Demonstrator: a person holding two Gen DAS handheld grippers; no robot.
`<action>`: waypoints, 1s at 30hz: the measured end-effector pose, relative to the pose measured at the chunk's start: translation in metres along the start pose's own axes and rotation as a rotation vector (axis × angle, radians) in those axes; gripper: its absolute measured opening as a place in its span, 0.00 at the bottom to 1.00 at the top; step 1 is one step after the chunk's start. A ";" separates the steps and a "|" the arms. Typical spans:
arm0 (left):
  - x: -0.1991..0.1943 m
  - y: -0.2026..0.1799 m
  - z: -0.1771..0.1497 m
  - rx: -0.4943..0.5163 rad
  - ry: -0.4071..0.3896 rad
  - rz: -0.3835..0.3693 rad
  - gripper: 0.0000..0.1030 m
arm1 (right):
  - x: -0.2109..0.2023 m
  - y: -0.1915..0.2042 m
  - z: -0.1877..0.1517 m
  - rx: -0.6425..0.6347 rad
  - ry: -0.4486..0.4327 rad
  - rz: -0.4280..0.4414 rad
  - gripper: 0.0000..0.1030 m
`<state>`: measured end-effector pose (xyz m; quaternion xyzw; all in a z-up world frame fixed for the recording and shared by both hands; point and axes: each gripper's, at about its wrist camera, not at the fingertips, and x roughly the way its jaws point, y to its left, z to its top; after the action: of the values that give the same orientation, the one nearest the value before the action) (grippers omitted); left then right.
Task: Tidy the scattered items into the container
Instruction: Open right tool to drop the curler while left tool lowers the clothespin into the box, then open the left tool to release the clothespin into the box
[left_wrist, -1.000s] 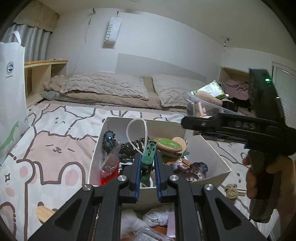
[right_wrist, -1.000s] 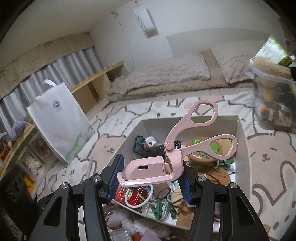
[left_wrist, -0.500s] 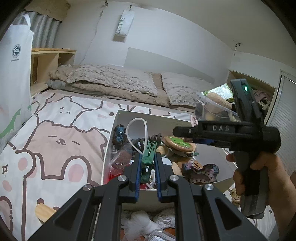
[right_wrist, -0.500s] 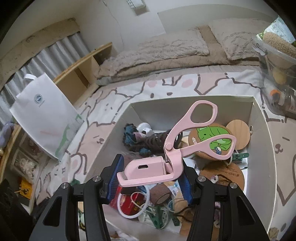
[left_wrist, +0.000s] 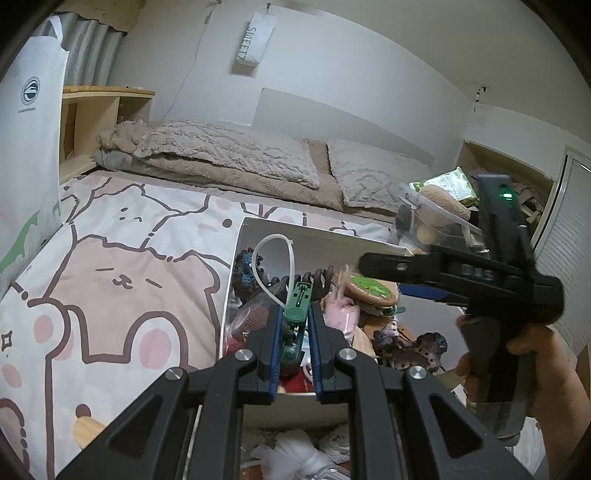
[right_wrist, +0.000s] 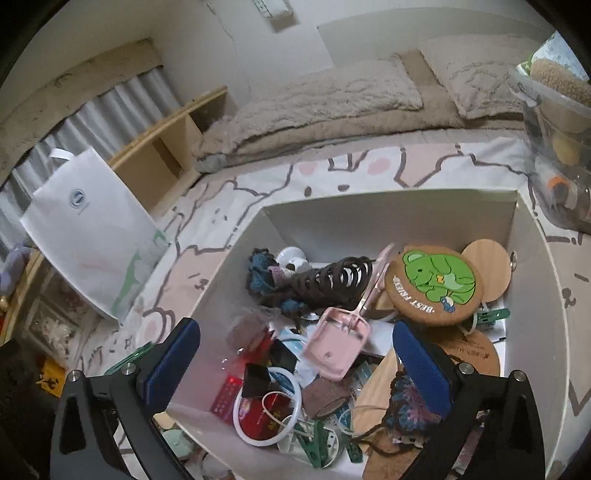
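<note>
The pink scissors (right_wrist: 338, 341) had just been released by the right gripper (right_wrist: 295, 360), whose jaws were opening wide with nothing held. They were seen in the white box (right_wrist: 535, 258) (at 6 o'clock from the round coaster (right_wrist: 432, 284)). A green clip (left_wrist: 298, 306) was kept clamped by the left gripper (left_wrist: 295, 332), to be dropped next.

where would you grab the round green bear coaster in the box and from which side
Take the bear coaster by its raised near-left rim, coming from above. It lies tilted atop the wooden disc and other clutter in the white box, so that edge stands clear for one finger to slip under.
</note>
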<state>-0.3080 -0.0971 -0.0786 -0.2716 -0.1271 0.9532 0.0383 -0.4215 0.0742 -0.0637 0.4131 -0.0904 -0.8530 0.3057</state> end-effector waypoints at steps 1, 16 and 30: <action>0.001 0.002 0.002 -0.003 0.005 -0.002 0.13 | -0.003 0.000 -0.001 -0.005 -0.004 -0.005 1.00; 0.025 -0.003 0.006 0.034 0.164 -0.007 0.13 | -0.035 0.000 -0.024 -0.040 -0.014 0.008 1.00; 0.034 0.003 0.001 0.062 0.227 0.084 0.41 | -0.048 0.003 -0.033 -0.069 0.005 0.007 1.00</action>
<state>-0.3378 -0.0957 -0.0960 -0.3814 -0.0809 0.9206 0.0207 -0.3722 0.1034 -0.0527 0.4042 -0.0616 -0.8535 0.3229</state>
